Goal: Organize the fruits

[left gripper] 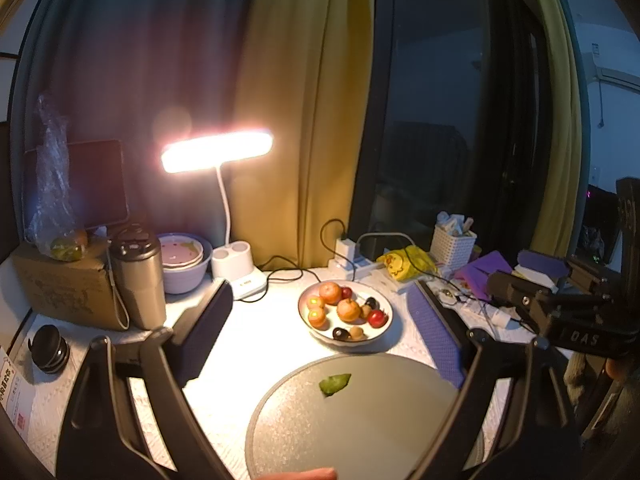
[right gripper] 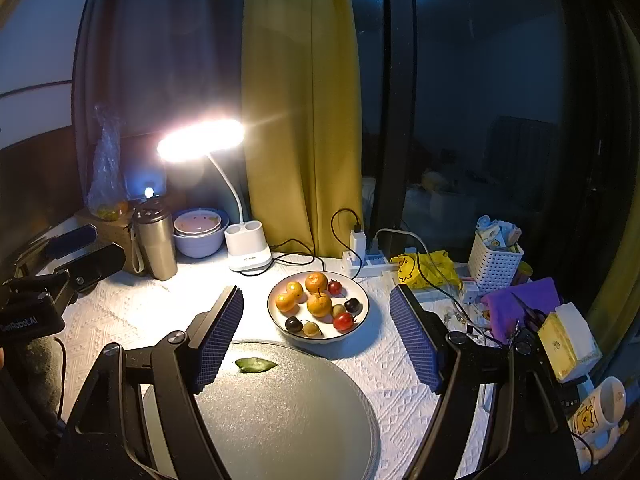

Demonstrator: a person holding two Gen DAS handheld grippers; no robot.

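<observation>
A white bowl (left gripper: 382, 330) (right gripper: 362, 318) in the middle of the table holds several fruits: oranges (left gripper: 330, 293) (right gripper: 319, 304), red cherry tomatoes (left gripper: 377, 317) (right gripper: 343, 321), dark plums (right gripper: 293, 323) and small brown ones. In front of it lies a large grey round tray (left gripper: 384, 420) (right gripper: 288, 412) with a single green leaf (left gripper: 334, 384) (right gripper: 254, 365) on it. My left gripper (left gripper: 320, 328) hovers open over the tray's near side, nothing between its fingers. My right gripper (right gripper: 316, 328) is open too, framing the bowl from a distance. Each gripper shows at the other view's edge.
A lit desk lamp (left gripper: 218, 156) stands behind, with a steel flask (left gripper: 138, 280), stacked bowls (left gripper: 184, 260) and a cardboard box (left gripper: 64, 288) at the left. A power strip with cables (left gripper: 352, 264), a yellow bag (right gripper: 424, 270), white basket (right gripper: 494, 262), tissue box (right gripper: 568, 340) and mug (right gripper: 600, 404) crowd the right.
</observation>
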